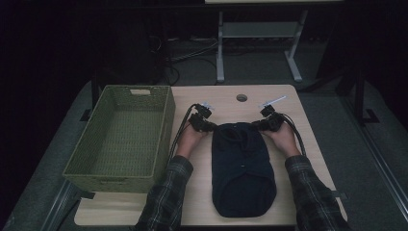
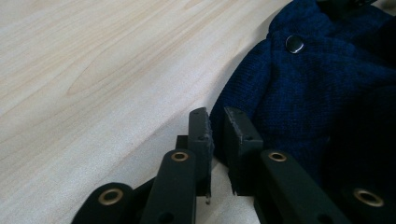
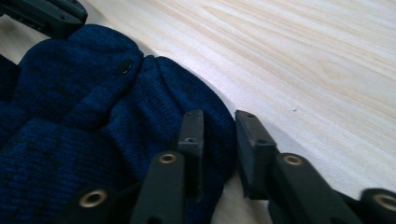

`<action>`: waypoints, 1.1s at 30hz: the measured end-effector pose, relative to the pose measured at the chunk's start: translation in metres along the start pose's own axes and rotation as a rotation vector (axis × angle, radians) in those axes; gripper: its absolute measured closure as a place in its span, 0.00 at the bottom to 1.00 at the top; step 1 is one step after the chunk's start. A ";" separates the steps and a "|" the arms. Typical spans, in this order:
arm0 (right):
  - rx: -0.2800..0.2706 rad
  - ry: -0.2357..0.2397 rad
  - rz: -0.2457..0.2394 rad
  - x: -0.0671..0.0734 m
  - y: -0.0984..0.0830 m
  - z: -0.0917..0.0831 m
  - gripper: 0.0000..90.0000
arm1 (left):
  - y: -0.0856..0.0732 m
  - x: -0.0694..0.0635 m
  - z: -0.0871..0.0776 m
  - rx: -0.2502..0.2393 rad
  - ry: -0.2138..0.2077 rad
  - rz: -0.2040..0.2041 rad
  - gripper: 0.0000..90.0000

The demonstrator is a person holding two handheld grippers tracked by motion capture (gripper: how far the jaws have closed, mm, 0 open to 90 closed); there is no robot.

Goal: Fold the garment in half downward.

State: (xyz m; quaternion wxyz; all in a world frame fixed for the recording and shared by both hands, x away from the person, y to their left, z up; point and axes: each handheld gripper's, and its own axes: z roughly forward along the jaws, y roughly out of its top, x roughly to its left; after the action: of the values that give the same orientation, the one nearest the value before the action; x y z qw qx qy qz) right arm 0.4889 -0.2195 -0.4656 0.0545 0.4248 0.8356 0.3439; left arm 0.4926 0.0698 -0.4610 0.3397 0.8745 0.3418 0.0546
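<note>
A dark navy knitted garment point(image 1: 243, 163) lies lengthwise on the light wooden table point(image 1: 226, 103), its top end away from the person. My left gripper point(image 1: 207, 126) sits at the garment's top left corner and my right gripper point(image 1: 261, 124) at its top right corner. In the left gripper view the jaws point(image 2: 217, 115) stand nearly together, pinching the edge of the knit point(image 2: 317, 93) near a metal snap point(image 2: 294, 44). In the right gripper view the jaws point(image 3: 219, 117) hold a thicker fold of the knit point(image 3: 70, 116) between the pads.
A green woven basket point(image 1: 166, 120), with nothing inside, stands on the table's left side close to the left forearm. A round cable hole point(image 1: 241, 97) lies in the table's far edge. Bare wood lies right of the garment. Beyond the table stands another desk's grey frame point(image 1: 220, 53).
</note>
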 end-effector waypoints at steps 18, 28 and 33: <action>0.010 -0.059 -0.041 0.011 0.006 -0.008 0.94 | 0.011 -0.007 -0.011 0.037 0.080 0.009 1.00; -0.039 -0.067 -0.070 0.020 0.015 -0.029 0.94 | 0.025 -0.013 -0.035 -0.025 0.119 0.039 1.00; -0.069 -0.073 -0.087 0.026 0.021 -0.041 0.94 | 0.031 -0.016 -0.048 -0.058 0.128 0.045 1.00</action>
State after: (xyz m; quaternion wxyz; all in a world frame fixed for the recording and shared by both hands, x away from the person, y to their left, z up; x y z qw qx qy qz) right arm 0.4709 -0.2134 -0.4165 0.1144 0.3983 0.8384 0.3541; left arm 0.4820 0.0698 -0.4026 0.3410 0.8664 0.3417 0.1279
